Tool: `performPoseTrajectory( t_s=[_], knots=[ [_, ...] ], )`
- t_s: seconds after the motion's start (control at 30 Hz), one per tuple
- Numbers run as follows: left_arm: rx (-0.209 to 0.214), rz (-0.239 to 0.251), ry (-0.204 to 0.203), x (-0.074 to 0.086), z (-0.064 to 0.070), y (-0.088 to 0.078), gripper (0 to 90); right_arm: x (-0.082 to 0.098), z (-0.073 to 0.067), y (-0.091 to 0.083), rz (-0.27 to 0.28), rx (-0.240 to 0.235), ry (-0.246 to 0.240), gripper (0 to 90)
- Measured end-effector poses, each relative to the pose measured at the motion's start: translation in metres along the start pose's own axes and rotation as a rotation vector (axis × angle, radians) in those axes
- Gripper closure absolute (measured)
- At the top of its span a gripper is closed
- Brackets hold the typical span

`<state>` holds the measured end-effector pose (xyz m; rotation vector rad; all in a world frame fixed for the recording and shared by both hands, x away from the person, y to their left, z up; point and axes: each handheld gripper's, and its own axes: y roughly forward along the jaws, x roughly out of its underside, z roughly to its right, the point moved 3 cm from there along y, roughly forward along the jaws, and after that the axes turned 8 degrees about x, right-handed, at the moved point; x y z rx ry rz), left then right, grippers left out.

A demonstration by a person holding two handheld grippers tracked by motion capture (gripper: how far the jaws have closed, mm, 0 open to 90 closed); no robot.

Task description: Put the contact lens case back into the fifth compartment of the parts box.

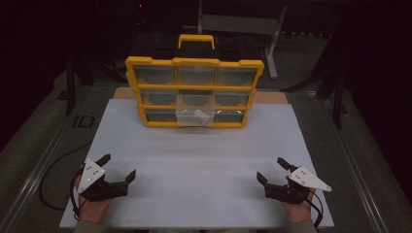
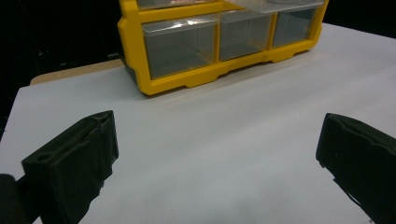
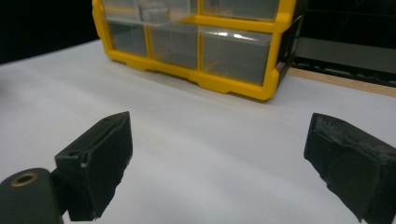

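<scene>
A yellow organiser cabinet [image 1: 194, 87] with a grid of clear drawers stands upright at the far middle of the white board [image 1: 194, 165]. One clear drawer [image 1: 195, 117] in its bottom row, middle column, is pulled partly out and holds something small and white. My left gripper [image 1: 118, 167] rests near the front left of the board, open, nothing between its jaws. My right gripper [image 1: 271, 170] sits near the front right, open and empty too. The cabinet [image 2: 219, 42] appears ahead in the left gripper view, and the cabinet [image 3: 196, 37] likewise in the right gripper view.
The cabinet has a yellow carry handle [image 1: 196, 40] on top. A wooden strip [image 1: 272, 97] shows behind the board. A black cable [image 1: 53, 174] loops off the left of the board. Dark stands and a metal frame [image 1: 272, 39] lie beyond the table.
</scene>
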<state>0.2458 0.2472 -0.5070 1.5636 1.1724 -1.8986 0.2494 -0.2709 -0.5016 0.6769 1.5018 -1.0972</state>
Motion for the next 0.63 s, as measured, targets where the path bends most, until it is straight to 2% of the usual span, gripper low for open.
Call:
performPoseTrajectory(
  t_s=[0.17,0.27,0.43,0.63],
  knots=[
    [-0.005,0.002,-0.002,0.0018,0.0010,-0.0021,0.0,0.0028,0.0013,-0.0025,0.007,0.005,-0.001,8.0],
    [-0.010,-0.004,0.001,0.0030,0.0015,-0.0017,0.0,0.0050,0.0009,-0.0007,-0.001,0.011,-0.022,8.0],
    [-0.019,-0.016,0.007,0.0049,0.0028,-0.0006,0.0,0.0056,0.0030,-0.0018,-0.003,0.012,-0.009,8.0],
    [-0.026,-0.020,-0.005,0.0059,0.0019,0.0000,0.0,0.0065,0.0034,-0.0006,-0.014,0.012,-0.006,8.0]
  ],
)
